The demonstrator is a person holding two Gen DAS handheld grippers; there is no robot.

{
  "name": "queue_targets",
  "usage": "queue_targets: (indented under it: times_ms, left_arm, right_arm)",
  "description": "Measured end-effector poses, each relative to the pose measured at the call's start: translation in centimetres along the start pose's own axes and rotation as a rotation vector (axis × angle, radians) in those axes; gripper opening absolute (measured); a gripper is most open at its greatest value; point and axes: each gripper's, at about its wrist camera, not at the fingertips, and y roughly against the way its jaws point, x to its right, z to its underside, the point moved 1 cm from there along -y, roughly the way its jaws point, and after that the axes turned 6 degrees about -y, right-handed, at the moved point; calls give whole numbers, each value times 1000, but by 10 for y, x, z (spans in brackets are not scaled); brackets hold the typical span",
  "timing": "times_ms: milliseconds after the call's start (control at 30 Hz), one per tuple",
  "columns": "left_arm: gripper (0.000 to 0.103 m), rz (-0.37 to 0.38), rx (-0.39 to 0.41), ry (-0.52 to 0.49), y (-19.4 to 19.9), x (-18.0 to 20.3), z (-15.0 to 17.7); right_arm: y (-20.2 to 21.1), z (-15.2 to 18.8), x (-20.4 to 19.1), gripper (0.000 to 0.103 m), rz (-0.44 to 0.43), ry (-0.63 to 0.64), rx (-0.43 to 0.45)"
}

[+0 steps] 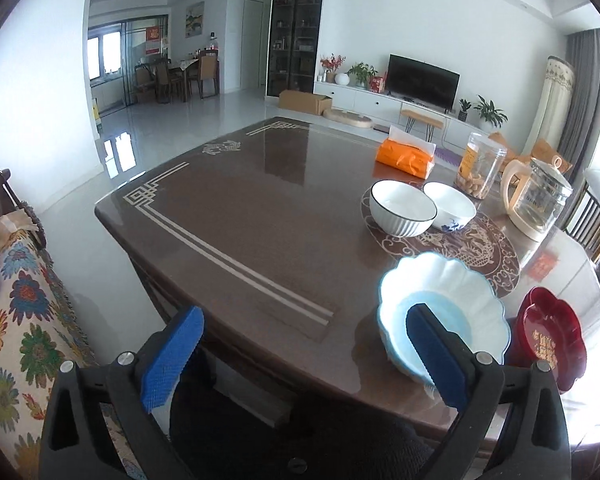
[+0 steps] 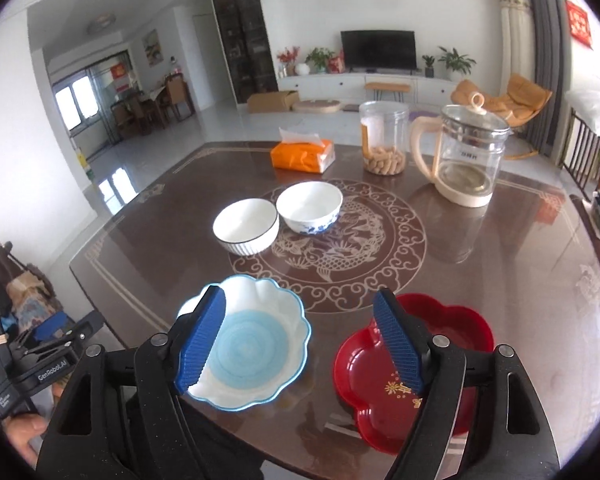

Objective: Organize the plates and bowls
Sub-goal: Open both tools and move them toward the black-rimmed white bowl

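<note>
1. The left gripper hangs over the near edge of the dark bench, its blue-padded jaws spread wide with nothing between them.
2. The right gripper also has its jaws wide apart and empty, held above the near part of the bench.
3. In the right wrist view, the scalloped white-and-blue dish sits at about 7 o'clock from the bench's round dragon inlay, close to the near edge.
4. The red flower-shaped tray lies at about 5 o'clock from that inlay, near the dish but apart from it.
5. The ribbed white bowl with a dark rim stands at about 10 o'clock on the inlay's edge.
6. The white bowl with blue flower painting stands just beside it toward 2 o'clock; whether the two rims touch I cannot tell.
7. Farther back, an orange tissue pack sits at 12 o'clock from the bowls.
8. A clear jar holding some snacks stands to the right of the pack.
9. A glass kettle with a cream handle stands at about 2 o'clock from the inlay.
10. In the left wrist view, the scalloped dish shows partly behind the right-hand pad.
</note>
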Motion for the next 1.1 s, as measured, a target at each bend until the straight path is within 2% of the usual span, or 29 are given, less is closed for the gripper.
queue_targets:
  times_ms: [133,267,400,500,633,833,933,967,1033,1100]
  left_arm:
    - [101,-28,-53,-39,1,-6,21]
    - [101,-35,-73,-28,6,-14,33]
    - [101,11,-99,14,3,-21,38]
    - [101,31,-125,26,-4,-22,41]
    - [101,38,-151,19,-8,-22,47]
    - [101,44,-147,22,-7,-26,46]
    - [101,97,-165,-4,-13,-22,27]
    - [101,136,-183,-22,-17,-18,17]
    - [101,204,-224,-75,-27,-8,-8]
    - [101,231,-231,-128,-37,2,-39]
  right_arm:
    - [17,42,-9,79,49,41,57]
    - [4,66,-17,79,68,119,-3]
    - [8,68,-19,79,68,113,26]
    - [14,67,-26,79,90,161,59]
    - [12,66,-28,79,85,181,49]
    - [7,66,-18,79,94,148,49]
    - [3,49,-15,79,58,154,43]
    - [-1,39,-13,79,16,139,17]
    - [-18,13,-6,79,-95,87,-86]
    - [-43,-16,-1,79,-156,45,-194]
